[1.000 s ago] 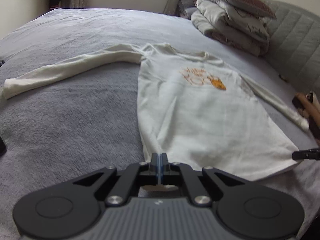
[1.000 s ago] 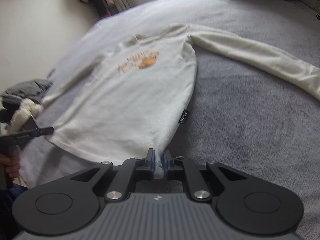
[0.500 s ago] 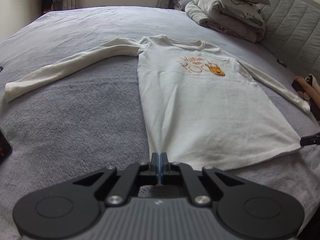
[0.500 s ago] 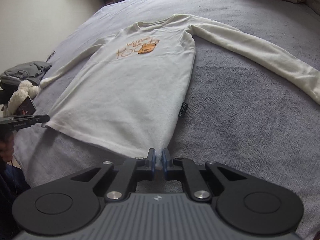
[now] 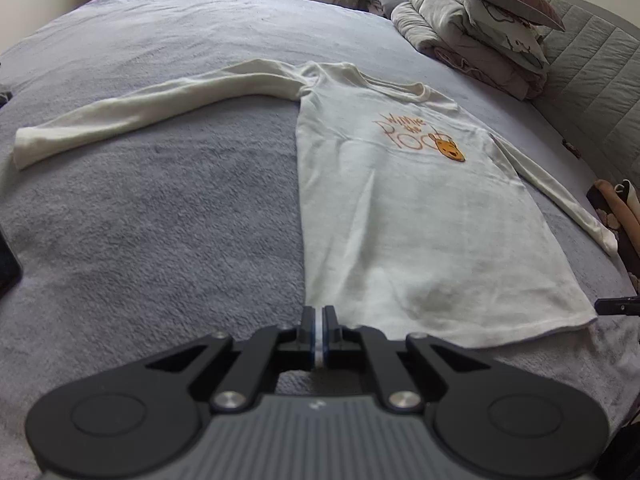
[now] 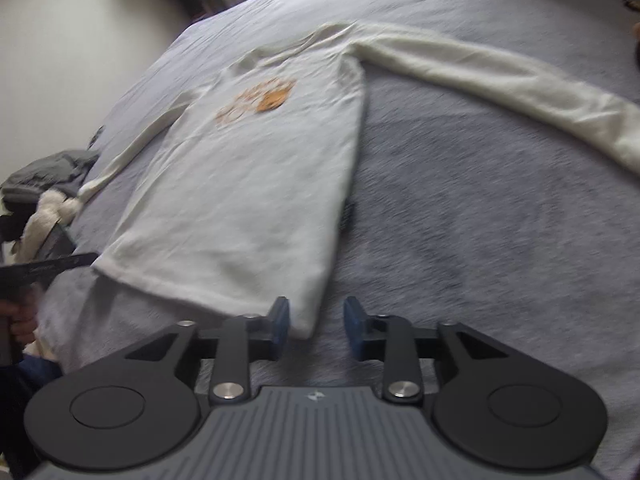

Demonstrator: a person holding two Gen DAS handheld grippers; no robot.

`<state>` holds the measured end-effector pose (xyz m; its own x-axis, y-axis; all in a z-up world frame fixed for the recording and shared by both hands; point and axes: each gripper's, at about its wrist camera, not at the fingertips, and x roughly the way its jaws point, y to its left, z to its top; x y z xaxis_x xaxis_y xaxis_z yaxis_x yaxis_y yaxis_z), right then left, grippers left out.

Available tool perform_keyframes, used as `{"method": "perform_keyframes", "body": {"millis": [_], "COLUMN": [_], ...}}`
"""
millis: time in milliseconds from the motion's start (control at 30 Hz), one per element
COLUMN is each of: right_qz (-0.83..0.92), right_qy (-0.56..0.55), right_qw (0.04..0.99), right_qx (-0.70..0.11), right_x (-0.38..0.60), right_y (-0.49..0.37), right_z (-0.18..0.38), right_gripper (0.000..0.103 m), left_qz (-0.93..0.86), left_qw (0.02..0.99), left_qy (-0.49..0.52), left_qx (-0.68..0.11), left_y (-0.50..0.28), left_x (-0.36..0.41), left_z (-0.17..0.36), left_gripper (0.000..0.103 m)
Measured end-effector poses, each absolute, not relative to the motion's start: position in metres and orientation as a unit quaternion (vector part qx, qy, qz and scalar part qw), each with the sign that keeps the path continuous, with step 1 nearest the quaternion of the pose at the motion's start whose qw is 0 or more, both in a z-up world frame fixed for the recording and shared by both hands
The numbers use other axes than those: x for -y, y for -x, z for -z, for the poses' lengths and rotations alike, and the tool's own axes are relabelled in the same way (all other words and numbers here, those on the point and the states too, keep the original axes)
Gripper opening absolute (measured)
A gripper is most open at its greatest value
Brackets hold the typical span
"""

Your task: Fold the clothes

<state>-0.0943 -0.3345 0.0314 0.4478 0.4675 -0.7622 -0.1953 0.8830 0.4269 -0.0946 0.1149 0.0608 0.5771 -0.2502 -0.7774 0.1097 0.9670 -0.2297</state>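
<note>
Grey fleecy bed cover (image 5: 160, 240) carries the cream long-sleeved shirt with an orange bear print (image 5: 420, 208), spread flat, sleeves out. At one hem corner the left gripper (image 5: 319, 334) is clenched on white fabric; at the other the right gripper (image 6: 316, 322) stands released, corner between its blue pads (image 6: 280, 318).

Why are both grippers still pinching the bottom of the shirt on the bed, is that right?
Not quite. Only the left gripper pinches the shirt hem. The right wrist view shows the right gripper open, with the hem corner lying loose between its fingers. The shirt does lie on the bed.
</note>
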Motion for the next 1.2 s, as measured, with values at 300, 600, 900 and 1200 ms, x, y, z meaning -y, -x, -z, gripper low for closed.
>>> {"method": "perform_keyframes", "body": {"millis": [300,600,900,1200], "right_qz": [-0.189,-0.177,-0.176,-0.178], "right_qy": [-0.206,-0.248,-0.227,-0.213], "right_qw": [0.828,0.816,0.825,0.834], "right_qx": [-0.486,-0.492,-0.486,-0.477], "right_x": [0.335,0.333,0.327,0.320], "right_y": [0.089,0.083,0.084,0.082], "right_z": [-0.023,-0.014,-0.015,-0.015], "right_gripper": [0.038,0.039,0.039,0.037], "left_qz": [0.085,0.111,0.057,0.069], "left_qw": [0.880,0.868,0.882,0.886], "left_qy": [0.125,0.159,0.140,0.146], "left_qx": [-0.450,-0.457,-0.447,-0.435], "left_y": [0.093,0.090,0.086,0.085], "left_x": [-0.131,-0.119,-0.122,-0.109], "left_z": [-0.059,-0.050,-0.045,-0.038], "left_gripper": [0.004,0.047,0.049,0.082]}}
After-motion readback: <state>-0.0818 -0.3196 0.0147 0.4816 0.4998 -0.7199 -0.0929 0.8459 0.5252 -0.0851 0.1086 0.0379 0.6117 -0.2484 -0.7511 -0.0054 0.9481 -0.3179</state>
